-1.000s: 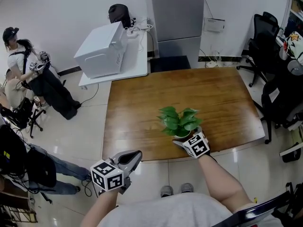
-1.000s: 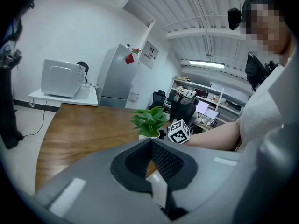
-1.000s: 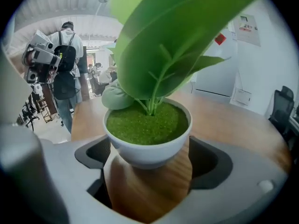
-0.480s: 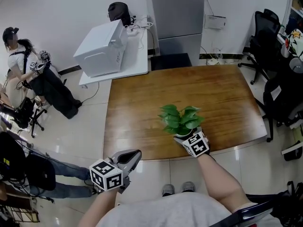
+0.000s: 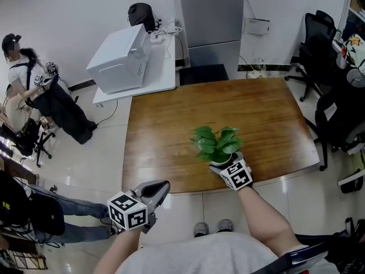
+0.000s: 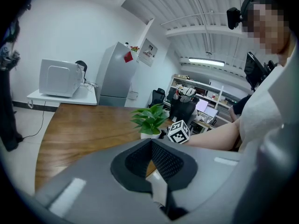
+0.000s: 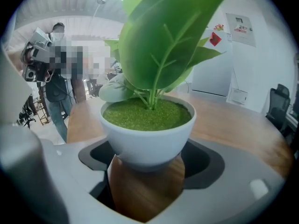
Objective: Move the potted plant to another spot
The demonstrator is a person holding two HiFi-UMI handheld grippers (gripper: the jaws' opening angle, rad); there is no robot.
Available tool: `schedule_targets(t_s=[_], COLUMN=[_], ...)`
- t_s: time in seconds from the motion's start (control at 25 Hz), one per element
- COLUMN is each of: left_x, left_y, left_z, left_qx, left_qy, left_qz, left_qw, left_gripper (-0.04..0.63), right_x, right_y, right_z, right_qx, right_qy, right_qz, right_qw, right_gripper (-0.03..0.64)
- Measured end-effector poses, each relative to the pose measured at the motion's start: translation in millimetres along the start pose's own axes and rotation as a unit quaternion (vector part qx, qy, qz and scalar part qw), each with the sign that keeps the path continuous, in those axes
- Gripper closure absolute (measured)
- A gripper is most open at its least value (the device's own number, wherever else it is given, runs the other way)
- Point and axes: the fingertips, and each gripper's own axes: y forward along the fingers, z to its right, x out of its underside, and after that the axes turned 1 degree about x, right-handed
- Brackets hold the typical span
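Note:
The potted plant (image 5: 215, 144), green leaves in a white bowl-shaped pot (image 7: 147, 134), stands on the wooden table (image 5: 171, 124) near its front edge. My right gripper (image 5: 223, 165) reaches it from the front. Its jaws stand wide on either side of the pot, and the dark pads (image 7: 198, 158) touch the pot's walls. The pot's base rests on the wood. My left gripper (image 5: 162, 188) hangs off the table's front left corner, shut and empty. In the left gripper view the plant (image 6: 150, 120) shows ahead, beyond that gripper (image 6: 152, 169).
A white appliance (image 5: 120, 53) sits on a white side table behind the wooden table's left end, with a grey cabinet (image 5: 211, 16) next to it. Black office chairs (image 5: 319, 44) crowd the right side. A seated person (image 5: 25, 73) is far left.

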Motion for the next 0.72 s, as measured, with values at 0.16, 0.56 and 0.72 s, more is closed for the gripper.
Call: schedule_targets(t_s=[0.16, 0.56, 0.72], left_x=[-1, -17, -24], left_y=[11, 67, 97], left_z=[5, 34, 56], left_qx=[0.008, 0.039, 0.054], left_qy=[0.003, 0.012, 0.019], left_qz=[-0.001, 0.0, -0.004], left_qw=[1.0, 0.9992, 0.9984], left_gripper=[0.62, 0.62, 0.62], right_x=[-1, 12, 36], right_y=[-11, -73, -105], right_z=[12, 120, 185], right_qx=[0.009, 0.085, 0.126], right_qy=[0.003, 0.019, 0.043], right_qz=[0.013, 0.028, 0.02], right_qw=[1.0, 0.996, 0.991], right_gripper=[0.175, 0.175, 0.174])
